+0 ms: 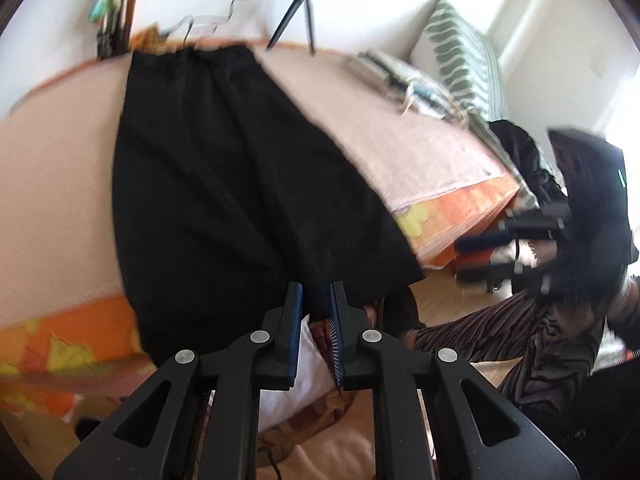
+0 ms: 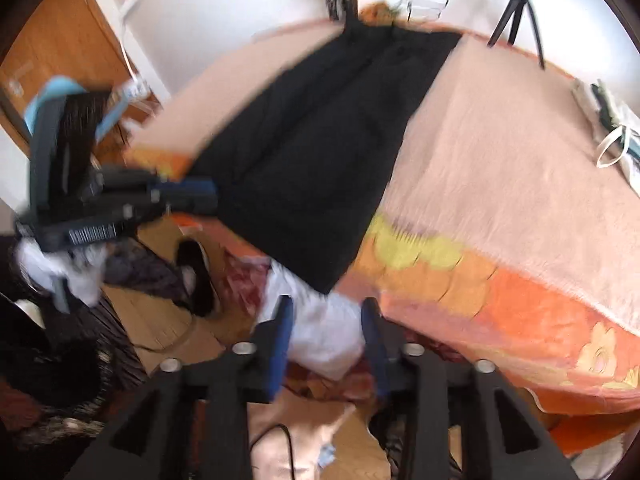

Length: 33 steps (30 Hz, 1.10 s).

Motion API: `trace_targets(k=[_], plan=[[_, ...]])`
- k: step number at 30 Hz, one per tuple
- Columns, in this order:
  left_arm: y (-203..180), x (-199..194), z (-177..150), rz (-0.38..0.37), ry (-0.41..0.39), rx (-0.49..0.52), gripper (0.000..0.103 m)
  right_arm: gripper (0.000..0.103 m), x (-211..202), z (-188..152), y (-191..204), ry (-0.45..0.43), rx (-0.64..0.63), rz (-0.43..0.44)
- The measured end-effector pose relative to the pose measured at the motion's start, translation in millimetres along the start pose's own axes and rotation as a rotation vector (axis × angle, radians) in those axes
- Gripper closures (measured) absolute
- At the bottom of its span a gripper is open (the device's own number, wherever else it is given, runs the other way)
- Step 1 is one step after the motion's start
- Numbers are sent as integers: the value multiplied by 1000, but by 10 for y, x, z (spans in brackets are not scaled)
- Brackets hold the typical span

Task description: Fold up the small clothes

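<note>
A pair of black shorts (image 1: pixel 224 168) lies flat on the pink bed cover (image 1: pixel 60 160), waistband at the far edge, leg hems hanging over the near edge. My left gripper (image 1: pixel 316 300) has the hem of one leg between its blue pads, with a narrow gap left. In the right wrist view the shorts (image 2: pixel 332 144) lie ahead and my right gripper (image 2: pixel 326 316) is open and empty, just below the other hem corner. The left gripper (image 2: pixel 188 194) shows there at the left hem, the right gripper (image 1: pixel 476 256) in the left view, blurred.
An orange flowered blanket (image 2: pixel 460 280) hangs over the bed's near side. Folded laundry (image 1: pixel 404 80) and a striped pillow (image 1: pixel 460 52) lie at the far right. A tripod (image 2: pixel 516 12) stands behind the bed. White cloth (image 2: pixel 324 336) and clutter lie on the floor.
</note>
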<state>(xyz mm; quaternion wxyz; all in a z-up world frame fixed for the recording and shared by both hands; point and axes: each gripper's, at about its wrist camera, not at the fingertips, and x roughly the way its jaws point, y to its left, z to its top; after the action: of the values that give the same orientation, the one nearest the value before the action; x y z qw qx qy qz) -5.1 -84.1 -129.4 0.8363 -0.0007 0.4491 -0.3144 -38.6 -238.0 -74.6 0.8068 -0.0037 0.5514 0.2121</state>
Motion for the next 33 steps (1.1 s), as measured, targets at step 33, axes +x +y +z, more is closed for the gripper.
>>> trace_targets(k=[33], plan=[[1144, 9, -369, -215, 207, -508, 65, 49, 652, 106, -707, 145, 338, 318]])
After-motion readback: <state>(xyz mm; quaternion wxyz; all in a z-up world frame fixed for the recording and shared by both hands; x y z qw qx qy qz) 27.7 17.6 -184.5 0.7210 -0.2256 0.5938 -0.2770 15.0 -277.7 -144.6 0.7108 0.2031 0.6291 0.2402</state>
